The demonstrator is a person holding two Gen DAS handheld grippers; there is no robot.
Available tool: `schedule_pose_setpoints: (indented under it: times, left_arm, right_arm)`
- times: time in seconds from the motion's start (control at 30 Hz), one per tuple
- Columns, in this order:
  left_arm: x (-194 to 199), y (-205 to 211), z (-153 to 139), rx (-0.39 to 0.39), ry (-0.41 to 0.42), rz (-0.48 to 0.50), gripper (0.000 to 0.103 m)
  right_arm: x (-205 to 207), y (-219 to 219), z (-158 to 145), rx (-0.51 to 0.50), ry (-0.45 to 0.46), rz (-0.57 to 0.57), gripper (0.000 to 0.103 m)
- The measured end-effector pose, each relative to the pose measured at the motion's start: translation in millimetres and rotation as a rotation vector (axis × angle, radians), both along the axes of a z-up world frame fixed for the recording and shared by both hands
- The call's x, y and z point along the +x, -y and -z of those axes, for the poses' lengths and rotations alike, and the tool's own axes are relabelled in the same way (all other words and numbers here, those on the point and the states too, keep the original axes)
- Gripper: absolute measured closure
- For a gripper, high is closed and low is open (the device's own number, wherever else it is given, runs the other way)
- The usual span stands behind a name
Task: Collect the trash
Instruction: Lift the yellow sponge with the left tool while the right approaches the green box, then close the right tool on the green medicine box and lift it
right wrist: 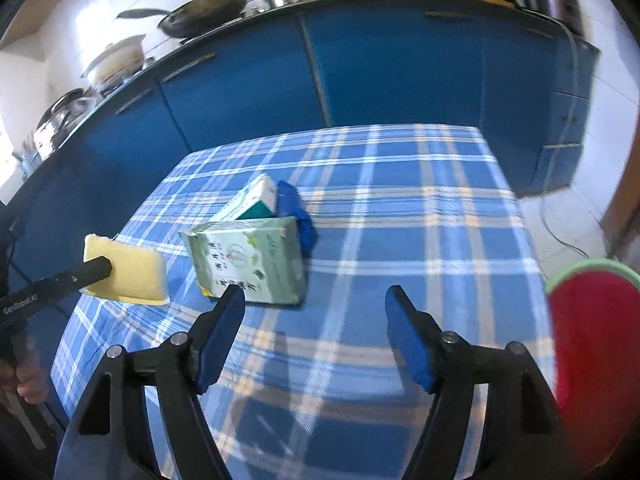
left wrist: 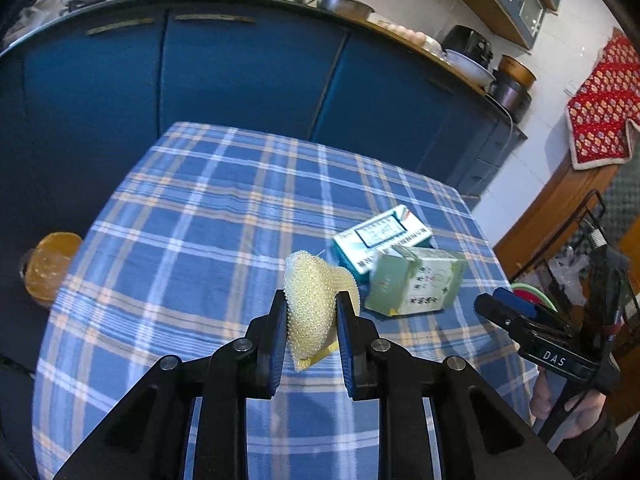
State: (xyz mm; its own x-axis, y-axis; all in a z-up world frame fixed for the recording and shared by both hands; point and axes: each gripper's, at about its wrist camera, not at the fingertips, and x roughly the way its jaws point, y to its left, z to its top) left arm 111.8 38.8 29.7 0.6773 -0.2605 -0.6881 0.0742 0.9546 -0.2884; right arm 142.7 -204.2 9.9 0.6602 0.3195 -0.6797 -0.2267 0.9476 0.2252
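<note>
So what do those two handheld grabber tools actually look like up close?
Both are black plastic: the left gripper and right gripper each have two angled arms with silver pivot bolts and blue ribbed pads. One body carries white "DAS" lettering, the other "GenRobot.AI".

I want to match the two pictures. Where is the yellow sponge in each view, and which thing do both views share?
Left wrist view: the yellow sponge is at lower centre, pinched between the left gripper fingers, above the checked tablecloth.
Right wrist view: the sponge is at the left edge, on the tip of the left gripper, left of the boxes.
Shared landmark: the pale green box, lying against the white and teal box.
</note>
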Motion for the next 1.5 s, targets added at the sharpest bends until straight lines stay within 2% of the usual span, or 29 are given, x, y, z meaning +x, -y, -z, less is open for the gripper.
schedule_pose_setpoints:
  times: [0.27,0.43,0.57,0.63,0.77,0.9,1.03,1.3,1.43,1.5]
  left_arm:
    - [-2.2,-12.2,-0.2,0.026,0.015,-0.034,0.08]
    - [-4.1,-14.7,0.1,0.024,0.015,-0.038,0.08]
    - [-4.2,-15.3,0.3,0.022,0.015,-0.036,0.08]
    - [-4.6,-15.6,0.3,0.023,0.015,-0.036,0.08]
    - [-7.3,-14.7,-0.7,0.025,0.019,-0.034,0.08]
    - [-9.6,-13.1,-1.5,0.026,0.021,-0.033,0.08]
    - [-10.2,-12.9,-1.6,0.026,0.021,-0.034,0.08]
    - [-13.0,-13.0,-0.3,0.021,0.019,-0.029,0.08]
    - [-14.4,-13.1,1.7,0.021,0.015,-0.027,0.08]
    - [-15.8,-12.6,2.5,0.017,0.013,-0.025,0.08]
  right_arm:
    - [25.6,-24.1,11.1,0.028,-0.013,-0.087,0.028]
    - [40.8,-26.6,18.5,0.105,-0.03,-0.123,0.028]
    - [41.8,-32.2,18.0,0.127,-0.027,-0.15,0.028]
    - [38.9,-35.7,18.0,0.11,-0.023,-0.156,0.035]
    - [32.6,-39.3,19.2,0.093,-0.026,-0.17,0.058]
    - [20.6,-41.4,16.6,0.104,-0.02,-0.198,0.071]
    - [3.0,-50.7,11.9,0.052,-0.001,-0.214,0.072]
    - [-28.7,-67.4,11.4,0.018,0.001,-0.219,0.073]
    - [-43.1,-77.3,10.4,0.0,0.001,-0.264,0.072]
    - [-50.4,-84.4,9.5,-0.036,0.014,-0.291,0.067]
